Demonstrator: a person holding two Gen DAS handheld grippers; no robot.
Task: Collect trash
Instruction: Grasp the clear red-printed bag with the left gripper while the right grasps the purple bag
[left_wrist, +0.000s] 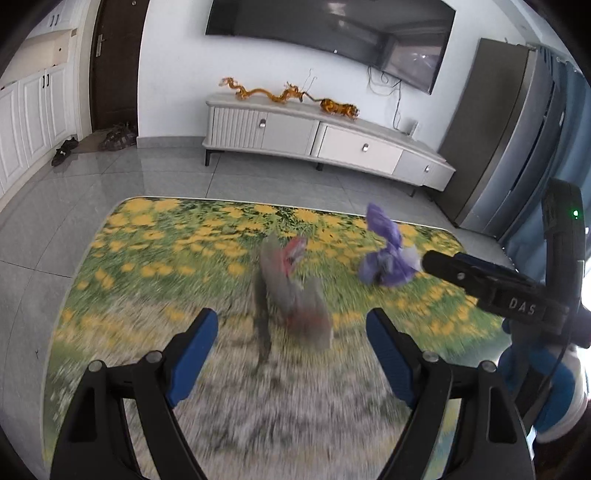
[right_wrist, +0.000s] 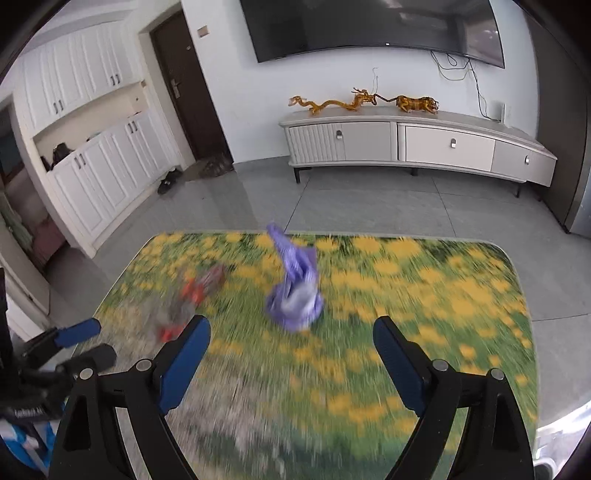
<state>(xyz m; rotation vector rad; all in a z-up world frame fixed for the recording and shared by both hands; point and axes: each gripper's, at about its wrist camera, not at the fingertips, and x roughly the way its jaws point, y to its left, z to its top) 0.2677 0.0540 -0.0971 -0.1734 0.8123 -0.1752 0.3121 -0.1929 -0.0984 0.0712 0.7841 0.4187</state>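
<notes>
A blurred grey bag with red patches (left_wrist: 291, 291) lies on the flower-print table (left_wrist: 147, 258), just ahead of my open, empty left gripper (left_wrist: 291, 325). A crumpled purple bag (left_wrist: 388, 251) lies to its right. In the right wrist view the purple bag (right_wrist: 295, 288) stands ahead of my open, empty right gripper (right_wrist: 291, 332), and the grey and red bag (right_wrist: 188, 299) lies to the left, near the table edge. The left gripper's blue fingers (right_wrist: 77, 332) show at the left edge. The right gripper's body (left_wrist: 491, 284) shows at the right.
Beyond the table (right_wrist: 443, 295) are grey floor tiles, a low white TV cabinet (left_wrist: 325, 136) with amber figurines, a wall TV (left_wrist: 332, 33), a dark door (right_wrist: 184, 85) with shoes, and white cupboards (right_wrist: 92, 155). A tall grey appliance (left_wrist: 498, 133) stands at the right.
</notes>
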